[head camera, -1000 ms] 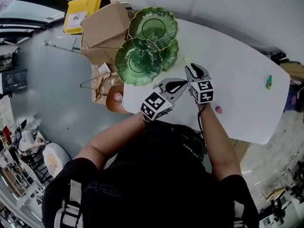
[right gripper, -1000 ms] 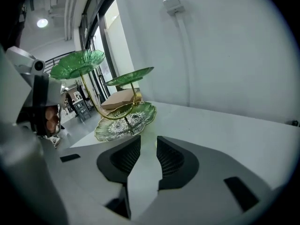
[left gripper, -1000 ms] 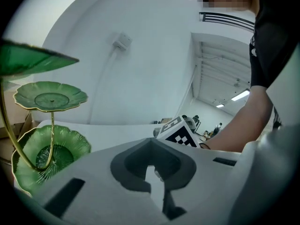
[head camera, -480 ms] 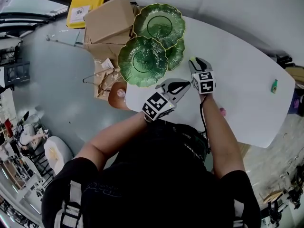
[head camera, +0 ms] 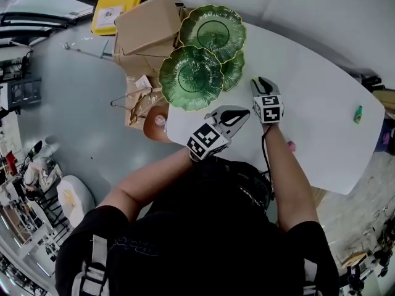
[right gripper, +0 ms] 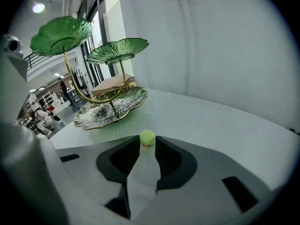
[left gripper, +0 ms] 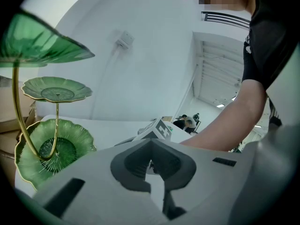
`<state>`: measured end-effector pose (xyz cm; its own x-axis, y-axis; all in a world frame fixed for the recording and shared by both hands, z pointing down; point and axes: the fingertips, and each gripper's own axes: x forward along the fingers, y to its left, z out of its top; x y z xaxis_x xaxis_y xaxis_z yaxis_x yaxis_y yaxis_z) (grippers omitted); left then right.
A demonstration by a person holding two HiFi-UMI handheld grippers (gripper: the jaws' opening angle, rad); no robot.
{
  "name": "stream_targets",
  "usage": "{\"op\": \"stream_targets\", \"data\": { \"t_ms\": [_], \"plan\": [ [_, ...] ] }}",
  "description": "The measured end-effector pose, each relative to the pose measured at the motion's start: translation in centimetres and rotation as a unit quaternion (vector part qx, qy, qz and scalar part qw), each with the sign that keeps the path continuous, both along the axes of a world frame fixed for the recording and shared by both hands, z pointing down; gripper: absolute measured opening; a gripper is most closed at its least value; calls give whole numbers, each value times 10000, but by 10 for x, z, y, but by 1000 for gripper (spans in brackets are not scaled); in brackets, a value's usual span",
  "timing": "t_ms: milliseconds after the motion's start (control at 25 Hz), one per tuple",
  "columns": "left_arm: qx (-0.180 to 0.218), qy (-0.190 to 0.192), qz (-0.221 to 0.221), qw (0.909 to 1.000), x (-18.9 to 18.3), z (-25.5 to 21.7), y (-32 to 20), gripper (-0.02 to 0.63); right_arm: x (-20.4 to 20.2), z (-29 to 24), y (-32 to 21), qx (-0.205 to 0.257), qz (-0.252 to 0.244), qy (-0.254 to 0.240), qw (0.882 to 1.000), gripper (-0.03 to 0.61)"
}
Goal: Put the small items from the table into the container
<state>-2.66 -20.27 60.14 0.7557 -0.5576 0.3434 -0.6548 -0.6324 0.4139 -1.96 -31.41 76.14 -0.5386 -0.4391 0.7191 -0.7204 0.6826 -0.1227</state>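
The pick-up of one small item is in hand. A little yellow-green item (right gripper: 147, 137) is framed between the tips of the right gripper (head camera: 261, 84), whose jaws are closing about it; a firm clamp cannot yet be made out. The item is seen resting on the white surface (head camera: 321, 128), just right of the tiered green leaf stand (head camera: 179, 92), which is taken to be the container. The left gripper (head camera: 244, 112) is held nearer, beside the right one, its jaws brought together on nothing.

The item is judged to stand upright: a rounded green end is turned up, and a thin pale orange band is seen below it. Its long axis, so far as one can be told on so small and nearly round a thing, is taken as vertical.

For the next move, the closing is to be finished until the item is pinched at its sides; then it is to be lifted and carried left to one of the leaf dishes. Care is called for, since a round thing may be squeezed out of the tips. Two more small items are left on the surface: a pink one (head camera: 290, 145) by the right forearm and a green one (head camera: 358, 113) at the right edge.
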Motion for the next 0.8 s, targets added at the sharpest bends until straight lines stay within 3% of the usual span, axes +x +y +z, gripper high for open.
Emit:
{"op": "stream_targets", "data": {
  "t_ms": [360,560,800],
  "plan": [
    [369,-7,100,9993,-1,-31,20,5,6,-48,37,237,216,-309,9990,109],
    [583,101,86,9982,-11,-60,34,5,-4,-103,66,505,444,-715,9952,109],
    [837,309,98,9960,-36,-107,59,5,-31,-191,118,1009,362,-1215,9868,109]
  ]
}}
